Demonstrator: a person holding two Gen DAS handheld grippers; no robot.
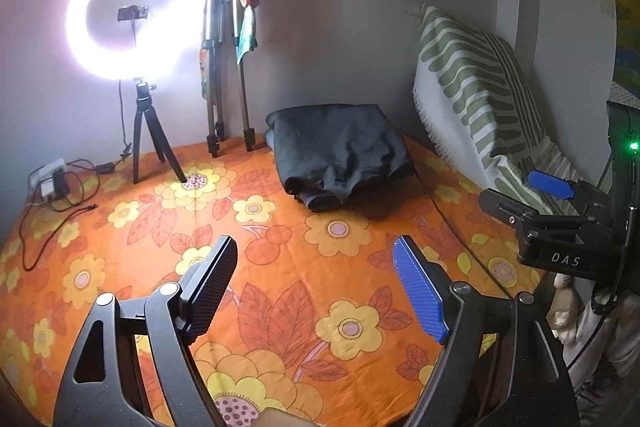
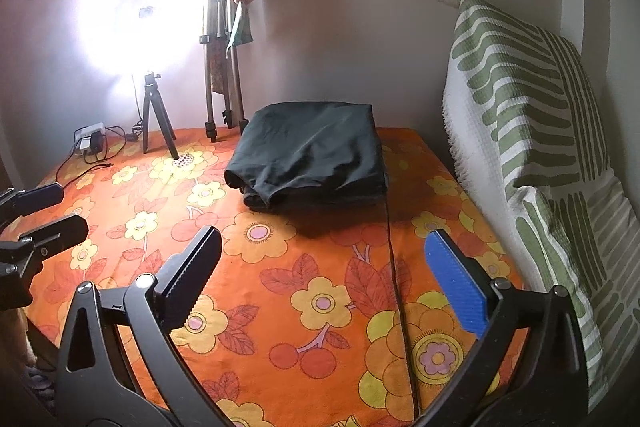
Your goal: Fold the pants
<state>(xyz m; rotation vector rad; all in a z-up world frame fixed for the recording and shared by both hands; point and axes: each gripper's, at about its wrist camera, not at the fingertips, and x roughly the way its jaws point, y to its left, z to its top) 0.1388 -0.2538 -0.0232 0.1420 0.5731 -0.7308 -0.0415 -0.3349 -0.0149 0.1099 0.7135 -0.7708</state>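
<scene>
I hold my left gripper (image 1: 316,291) and right gripper (image 2: 324,283) wide open and empty low in frame, since the pants (image 2: 308,157) already lie folded at centre, well apart

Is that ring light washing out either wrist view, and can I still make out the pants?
Left wrist: the ring light glares but keeps its ring shape; pants dim but readable. Right wrist: the light blows out to a white blob; pants clear, with a shadow in front.
</scene>
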